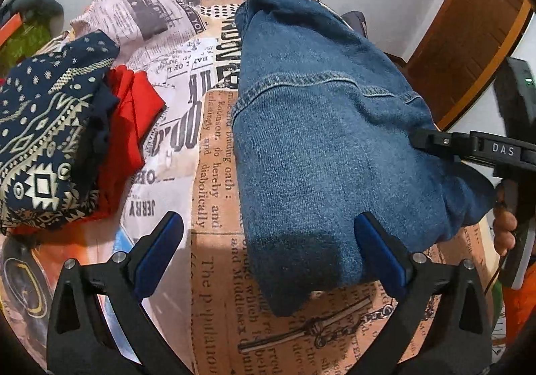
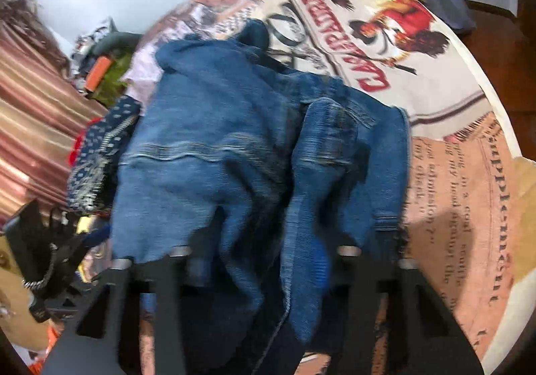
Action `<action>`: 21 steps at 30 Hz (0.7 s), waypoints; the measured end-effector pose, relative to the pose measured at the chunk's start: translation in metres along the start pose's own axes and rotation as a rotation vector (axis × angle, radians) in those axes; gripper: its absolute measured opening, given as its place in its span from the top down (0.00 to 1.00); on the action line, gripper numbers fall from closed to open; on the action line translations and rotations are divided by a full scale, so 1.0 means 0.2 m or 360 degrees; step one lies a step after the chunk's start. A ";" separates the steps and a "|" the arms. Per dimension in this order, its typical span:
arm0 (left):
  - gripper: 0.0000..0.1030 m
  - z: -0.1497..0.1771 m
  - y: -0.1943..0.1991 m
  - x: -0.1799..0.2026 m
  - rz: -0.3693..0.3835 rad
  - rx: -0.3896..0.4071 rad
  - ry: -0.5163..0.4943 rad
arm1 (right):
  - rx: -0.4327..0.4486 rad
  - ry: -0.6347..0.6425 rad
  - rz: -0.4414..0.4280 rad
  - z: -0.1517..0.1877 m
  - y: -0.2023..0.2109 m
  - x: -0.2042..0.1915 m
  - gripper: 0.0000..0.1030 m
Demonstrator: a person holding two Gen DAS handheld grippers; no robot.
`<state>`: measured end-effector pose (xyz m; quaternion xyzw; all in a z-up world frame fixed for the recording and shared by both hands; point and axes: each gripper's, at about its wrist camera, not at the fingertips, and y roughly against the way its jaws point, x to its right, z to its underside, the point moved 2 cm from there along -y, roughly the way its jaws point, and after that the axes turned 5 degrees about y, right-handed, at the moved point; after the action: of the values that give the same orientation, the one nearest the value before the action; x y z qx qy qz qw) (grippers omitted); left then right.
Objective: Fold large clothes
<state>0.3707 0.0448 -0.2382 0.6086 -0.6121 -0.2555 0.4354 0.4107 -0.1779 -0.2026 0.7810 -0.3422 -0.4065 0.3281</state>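
Denim garments: you have one, a blue denim jacket (image 1: 321, 127), folded over on the newspaper-print bedspread (image 1: 207, 180), right of centre in your left wrist view.
Other clothes: two in a heap at the left, a navy patterned cloth (image 1: 43, 127) on top of a red garment (image 1: 130, 127); both lie apart from the denim.
Grippers: two, one in each of your hands.
Edges: the jacket's near corner hangs towards you past your left gripper's right finger; its left hem runs straight up the spread. The wooden bed frame (image 1: 469, 50) curves round the far right.
Open room: a bare strip of bedspread runs between the heap and the jacket, and your right wrist view shows more bare spread to the right of the denim (image 2: 261, 153).
Left gripper (image 1: 268, 241): jaws spread wide, nothing pressed between the pads; the right finger (image 1: 378, 247) sits at the jacket's near edge, though you cannot tell whether it touches.
Right gripper (image 2: 264, 257): jaws drawn narrow with a bunched fold of denim between them; that view is blurred, but the left wrist view shows its tip (image 1: 432, 140) at the jacket's right edge.
Hand: your fingers (image 1: 504, 227) show on the right gripper's handle.
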 end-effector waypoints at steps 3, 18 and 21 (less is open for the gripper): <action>0.00 -0.02 0.09 0.04 -0.0073 0.0070 -0.0044 | 0.0099 0.0067 0.0010 -0.02 0.12 -0.09 0.90; 0.00 -0.10 0.26 0.13 -0.0111 0.0225 -0.0078 | 0.0271 0.0146 0.0256 0.00 0.51 -0.09 0.93; 0.00 -0.08 0.23 0.08 -0.0140 0.0188 -0.0045 | 0.0146 -0.0014 0.0108 0.06 0.43 -0.02 0.55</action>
<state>0.3623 0.0383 -0.1872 0.6558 -0.6050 -0.2465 0.3784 0.3745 -0.2247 -0.1378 0.7813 -0.3882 -0.3826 0.3041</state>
